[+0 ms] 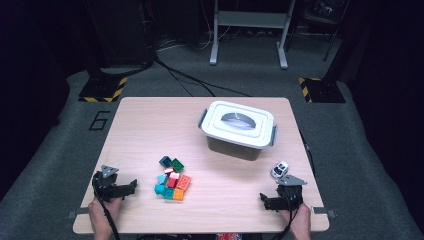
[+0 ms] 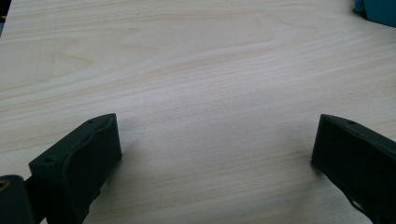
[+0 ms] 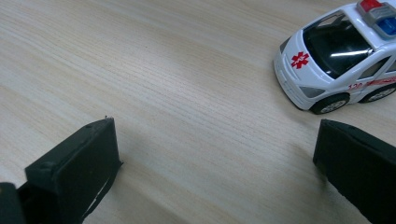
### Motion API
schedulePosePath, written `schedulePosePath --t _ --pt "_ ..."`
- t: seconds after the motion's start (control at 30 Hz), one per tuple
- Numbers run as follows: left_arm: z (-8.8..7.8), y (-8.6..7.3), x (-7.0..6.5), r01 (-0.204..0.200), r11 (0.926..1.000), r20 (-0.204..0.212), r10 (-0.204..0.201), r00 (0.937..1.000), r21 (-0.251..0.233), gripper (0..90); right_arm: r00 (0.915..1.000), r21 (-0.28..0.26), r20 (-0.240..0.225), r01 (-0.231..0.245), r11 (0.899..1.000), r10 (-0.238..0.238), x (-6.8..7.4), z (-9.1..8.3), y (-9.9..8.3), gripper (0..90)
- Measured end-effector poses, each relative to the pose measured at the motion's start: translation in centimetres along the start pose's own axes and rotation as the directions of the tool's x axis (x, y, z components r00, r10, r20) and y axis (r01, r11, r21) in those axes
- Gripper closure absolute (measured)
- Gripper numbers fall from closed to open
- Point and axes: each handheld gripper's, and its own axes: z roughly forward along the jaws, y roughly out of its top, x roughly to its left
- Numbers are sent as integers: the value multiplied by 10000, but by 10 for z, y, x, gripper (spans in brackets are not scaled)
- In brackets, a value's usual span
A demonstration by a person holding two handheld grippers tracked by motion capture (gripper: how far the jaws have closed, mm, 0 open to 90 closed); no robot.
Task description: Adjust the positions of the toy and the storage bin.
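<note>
A heap of coloured toy bricks (image 1: 171, 180) lies on the wooden table (image 1: 150, 125), in teal, green, red and orange. Behind it stands a lidded plastic box (image 1: 239, 129) with a white lid and grey latches. A white toy ambulance (image 1: 279, 169) (image 3: 343, 56) sits near the table's right edge. My left gripper (image 1: 131, 186) (image 2: 215, 140) rests at the front left, open, its jaws wide over bare wood. My right gripper (image 1: 265, 201) (image 3: 215, 144) rests at the front right, open, with the ambulance just beyond its right jaw.
A teal brick corner (image 2: 378, 9) peeks in at the top right of the left gripper view. Past the table lie grey carpet, cables, a metal stand (image 1: 248, 30) and yellow-black striped floor plates (image 1: 102, 90).
</note>
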Motion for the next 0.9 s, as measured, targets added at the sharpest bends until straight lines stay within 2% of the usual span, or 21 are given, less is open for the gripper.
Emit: schedulePosePath --t 0.77,0.9 --pt "0 1 0 -20 10000 30 19 10000 83 13 10000 -3 21 -45 10000 45 0 0 0 0" --pt "-1 1 0 -29 10000 25 29 10000 85 13 10000 128 12 -98 9999 98 1 0 1 0"
